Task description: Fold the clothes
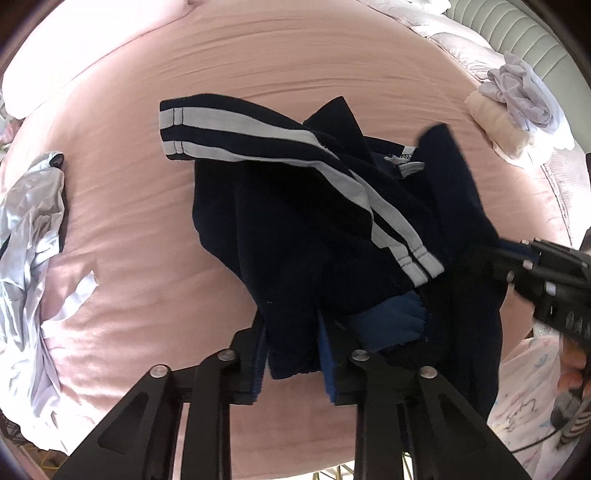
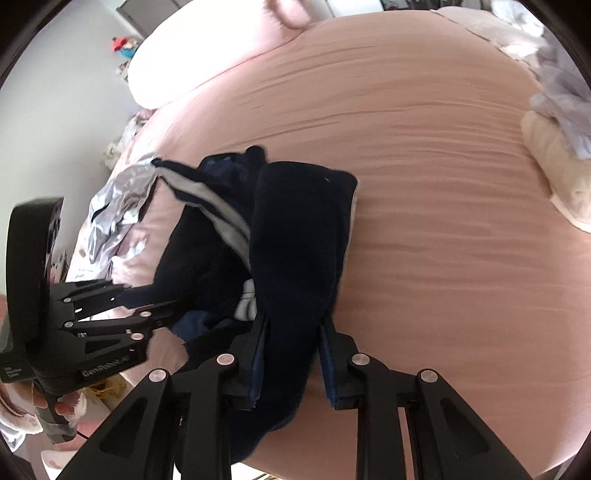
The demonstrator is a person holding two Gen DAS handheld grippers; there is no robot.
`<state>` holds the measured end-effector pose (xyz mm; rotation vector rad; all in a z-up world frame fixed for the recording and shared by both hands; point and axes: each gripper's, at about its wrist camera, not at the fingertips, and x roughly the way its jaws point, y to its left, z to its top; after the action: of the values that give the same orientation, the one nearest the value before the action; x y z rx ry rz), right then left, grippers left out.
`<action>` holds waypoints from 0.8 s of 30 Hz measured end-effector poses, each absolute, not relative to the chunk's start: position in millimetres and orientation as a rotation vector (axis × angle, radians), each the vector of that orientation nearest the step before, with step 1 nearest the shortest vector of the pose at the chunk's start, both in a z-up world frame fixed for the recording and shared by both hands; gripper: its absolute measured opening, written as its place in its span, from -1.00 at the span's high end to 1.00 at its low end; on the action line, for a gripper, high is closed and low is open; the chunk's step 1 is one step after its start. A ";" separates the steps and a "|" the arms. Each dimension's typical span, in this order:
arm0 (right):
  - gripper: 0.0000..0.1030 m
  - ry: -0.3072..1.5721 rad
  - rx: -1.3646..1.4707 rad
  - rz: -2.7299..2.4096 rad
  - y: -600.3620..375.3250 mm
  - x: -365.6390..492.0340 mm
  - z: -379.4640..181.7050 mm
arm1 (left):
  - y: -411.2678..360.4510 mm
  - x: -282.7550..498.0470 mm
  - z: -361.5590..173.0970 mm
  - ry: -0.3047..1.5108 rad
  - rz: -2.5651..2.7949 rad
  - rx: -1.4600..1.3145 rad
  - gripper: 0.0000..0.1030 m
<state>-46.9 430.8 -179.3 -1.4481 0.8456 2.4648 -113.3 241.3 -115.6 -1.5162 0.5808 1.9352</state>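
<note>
Left wrist view: left gripper (image 1: 293, 360) clamped on near edge of navy striped garment (image 1: 295, 221), rest sprawled ahead on pink bed (image 1: 147, 240); probably pinched to lift and spread. Right gripper (image 1: 495, 254) off to right, biting same cloth.

Right wrist view: right gripper (image 2: 291, 347) pinching dark fold directly ahead; left gripper (image 2: 173, 306) to left, likely second corner for fold.

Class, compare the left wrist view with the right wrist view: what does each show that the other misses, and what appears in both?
Only the left wrist view shows the grey padded headboard and the garment's pale-blue fringed edge. Only the right wrist view shows the white wall and colourful toy beyond the bed. Both show the navy striped garment on the pink sheet, gripped by the left hand-held gripper and right hand-held gripper, plus the silvery cloth.
</note>
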 end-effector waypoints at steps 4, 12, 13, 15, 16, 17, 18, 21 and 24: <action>0.53 0.853 -1.431 2.362 453.6 -35.4 -186.4 | 233.2 -115.6 -113.6 0.578 1.946 -1.531 0.64; 0.53 0.922 -1.404 2.311 470.0 -18.9 -188.3 | 230.4 -112.4 -100.1 0.592 1.959 -1.557 0.53; 0.53 0.944 -1.411 2.303 471.5 -19.1 -189.6 | 230.9 -111.8 -95.7 0.586 1.950 -1.546 0.52; 0.48 0.998 -1.427 2.284 474.9 -19.7 -192.2 | 231.4 -111.1 -86.5 0.566 1.935 -1.527 0.50; 0.37 1.028 -1.435 2.273 476.7 -20.1 -193.4 | 230.4 -111.7 -81.1 0.534 1.932 -1.523 0.42; 0.02 1.067 -1.425 2.261 478.3 -19.3 -193.8 | 229.5 -112.5 -76.6 0.499 1.925 -1.522 0.31; -0.19 1.112 -1.411 2.257 479.9 -17.9 -194.1 | 228.8 -113.7 -73.9 0.459 1.910 -1.529 -0.04; -0.22 1.245 -1.378 2.248 483.9 -14.5 -195.3 | 239.3 -116.7 -70.1 0.342 1.880 -1.578 -0.39; -0.22 1.330 -1.377 2.241 484.5 -14.1 -196.3 | 241.6 -115.5 -72.9 0.299 1.857 -1.618 -0.39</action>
<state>-14.1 484.5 -196.3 -1.3774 1.3296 2.2405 -115.5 241.6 -72.9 -1.6178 0.2991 1.8569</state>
